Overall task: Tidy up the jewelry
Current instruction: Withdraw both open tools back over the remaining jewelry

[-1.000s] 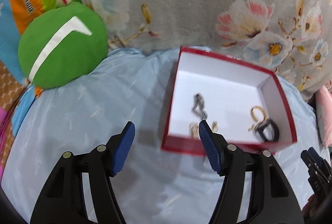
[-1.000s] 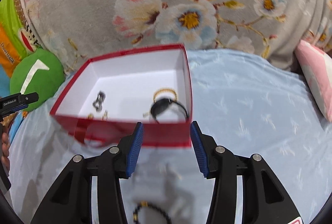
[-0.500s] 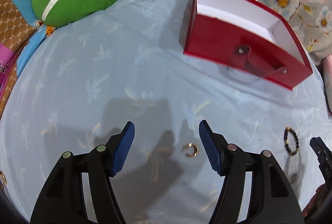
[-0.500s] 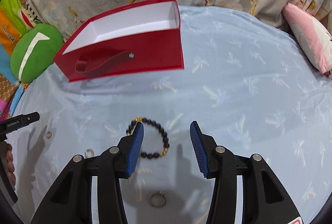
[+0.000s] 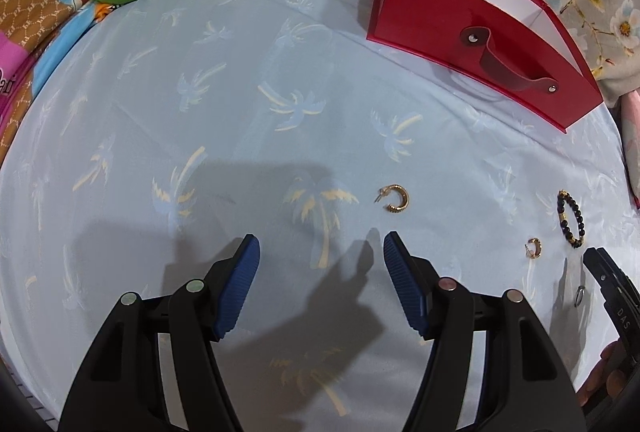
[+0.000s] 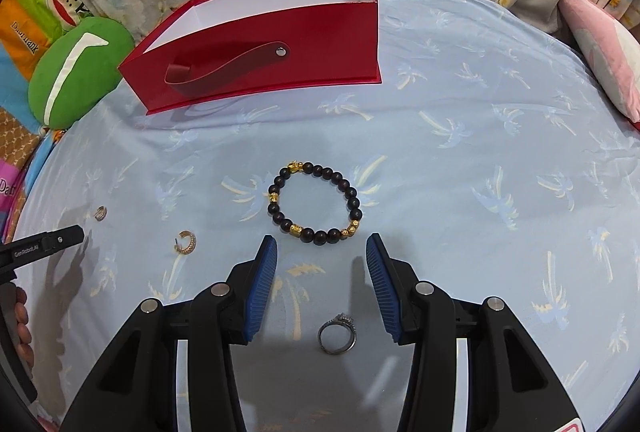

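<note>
Both jaws stood spread and empty. Only the right gripper view showed the ring (between its fingers), near the bracelet; the left gripper faced an earring. The red box lay beyond, nothing blocking.

- Right hand-held gripper spread wide, empty, over pale blue sheet.
- Beaded bracelet just ahead of blue pads.
- Silver ring lying between them.
- Red box beyond.

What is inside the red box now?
Only the white inner walls of the red box can be seen. Its front wall with the strap covers the floor, so any jewelry inside is hidden.
</note>
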`<action>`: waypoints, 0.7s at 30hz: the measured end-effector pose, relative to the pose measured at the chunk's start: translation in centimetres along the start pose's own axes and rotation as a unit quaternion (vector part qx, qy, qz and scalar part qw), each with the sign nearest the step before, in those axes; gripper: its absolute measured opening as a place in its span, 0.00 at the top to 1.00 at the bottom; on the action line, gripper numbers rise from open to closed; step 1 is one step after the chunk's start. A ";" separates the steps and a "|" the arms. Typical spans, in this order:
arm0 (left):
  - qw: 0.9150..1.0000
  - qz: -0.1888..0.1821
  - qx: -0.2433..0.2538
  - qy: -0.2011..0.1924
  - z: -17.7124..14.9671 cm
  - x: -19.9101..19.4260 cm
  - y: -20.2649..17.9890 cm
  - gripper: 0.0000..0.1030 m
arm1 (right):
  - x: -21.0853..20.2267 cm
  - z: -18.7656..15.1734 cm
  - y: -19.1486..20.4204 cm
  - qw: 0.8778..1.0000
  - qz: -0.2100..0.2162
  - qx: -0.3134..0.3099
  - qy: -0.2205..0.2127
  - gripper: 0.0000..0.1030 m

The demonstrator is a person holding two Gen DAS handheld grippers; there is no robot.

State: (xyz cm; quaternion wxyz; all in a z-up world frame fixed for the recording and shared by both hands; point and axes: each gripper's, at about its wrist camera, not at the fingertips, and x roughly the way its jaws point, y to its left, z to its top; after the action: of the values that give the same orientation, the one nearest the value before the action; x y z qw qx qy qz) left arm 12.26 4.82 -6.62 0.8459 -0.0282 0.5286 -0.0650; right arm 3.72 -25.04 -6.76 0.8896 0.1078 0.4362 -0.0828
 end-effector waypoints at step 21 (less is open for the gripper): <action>1.000 -0.022 -0.005 -0.001 0.2 -0.6 -0.4 0.38 | 0.8 -0.1 -0.6 1.000 -0.004 0.007 0.013 0.55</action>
State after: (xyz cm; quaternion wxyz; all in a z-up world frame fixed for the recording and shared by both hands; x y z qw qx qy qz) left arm 12.13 4.52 -5.99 0.8446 -0.0443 0.5274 -0.0803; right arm 4.03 -25.68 -7.53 0.8826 0.1129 0.4478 -0.0880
